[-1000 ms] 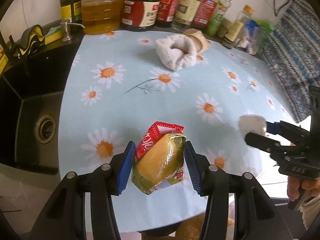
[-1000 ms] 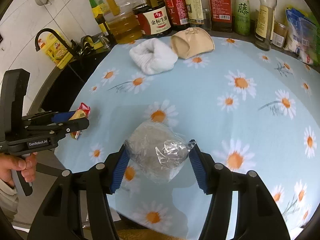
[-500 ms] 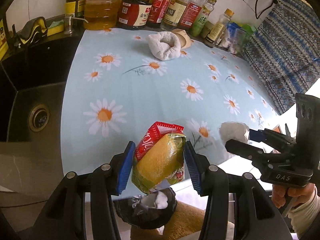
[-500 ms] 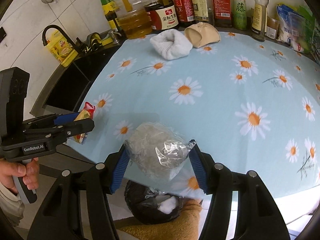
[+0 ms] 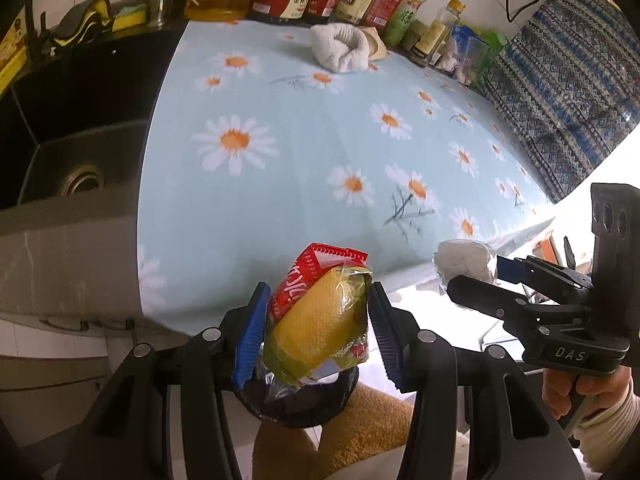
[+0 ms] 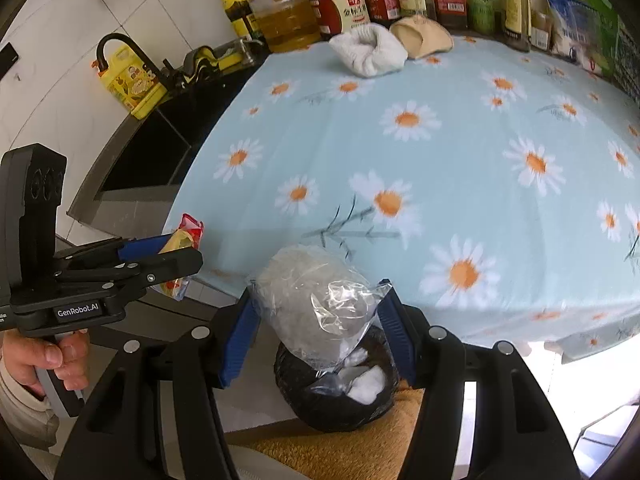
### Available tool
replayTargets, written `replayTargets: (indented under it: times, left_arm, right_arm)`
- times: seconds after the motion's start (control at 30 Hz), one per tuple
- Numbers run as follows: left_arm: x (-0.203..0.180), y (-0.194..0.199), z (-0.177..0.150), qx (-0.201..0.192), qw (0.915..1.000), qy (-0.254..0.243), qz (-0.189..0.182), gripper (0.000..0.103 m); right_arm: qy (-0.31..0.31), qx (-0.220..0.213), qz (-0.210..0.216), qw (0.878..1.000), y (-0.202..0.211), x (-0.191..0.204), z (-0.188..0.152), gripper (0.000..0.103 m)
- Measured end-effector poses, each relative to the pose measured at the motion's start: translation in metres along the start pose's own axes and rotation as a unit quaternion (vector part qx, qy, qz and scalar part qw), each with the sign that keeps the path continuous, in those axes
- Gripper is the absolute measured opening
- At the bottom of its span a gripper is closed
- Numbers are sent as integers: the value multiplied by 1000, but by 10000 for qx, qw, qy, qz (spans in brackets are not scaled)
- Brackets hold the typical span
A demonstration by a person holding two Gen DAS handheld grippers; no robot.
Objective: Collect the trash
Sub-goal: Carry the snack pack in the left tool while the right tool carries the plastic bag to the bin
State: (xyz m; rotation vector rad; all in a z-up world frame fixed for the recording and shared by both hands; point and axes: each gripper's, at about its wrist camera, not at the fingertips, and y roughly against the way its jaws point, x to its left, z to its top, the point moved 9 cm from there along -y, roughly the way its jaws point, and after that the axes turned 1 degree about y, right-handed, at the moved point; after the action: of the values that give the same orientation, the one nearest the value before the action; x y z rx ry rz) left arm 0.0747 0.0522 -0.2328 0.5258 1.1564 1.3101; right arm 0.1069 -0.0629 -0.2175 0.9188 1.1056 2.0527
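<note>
Below both held wrappers, black bin bag [image 6: 336, 408] with white tissue [image 6: 366, 384].

My fingers [image 5: 252, 332] are black with ribbed blue pads and silver screws; "GenRobot.AI" marks my left gripper [image 6: 176, 256], cream sleeves [image 5: 612, 424] cover my wrists.

both wrist views look down, sharing the table [image 5: 304, 128].

1. The right gripper [image 6: 316, 332] clamps a crumpled clear plastic bag [image 6: 320, 300] at six o'clock.
2. Below it sits a black-lined trash bin [image 6: 340, 400] holding white scraps.
3. At nine o'clock, the left gripper [image 6: 176, 252] pinches a red-and-yellow snack wrapper [image 6: 188, 232].
</note>
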Motion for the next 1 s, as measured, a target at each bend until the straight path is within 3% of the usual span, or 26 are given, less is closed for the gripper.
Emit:
replayTargets:
  times: [0.47,1.0]
  left_arm:
    - [1,-26,-62,481,9987,-87,-106,47]
    - [26,-85,-133,1381,9891,518,-1,47]
  right_arm:
    - [-210,513,5,9985,-28,5,-54,59]
    - [-518,1089,76,9927,-67,-12,-95,59]
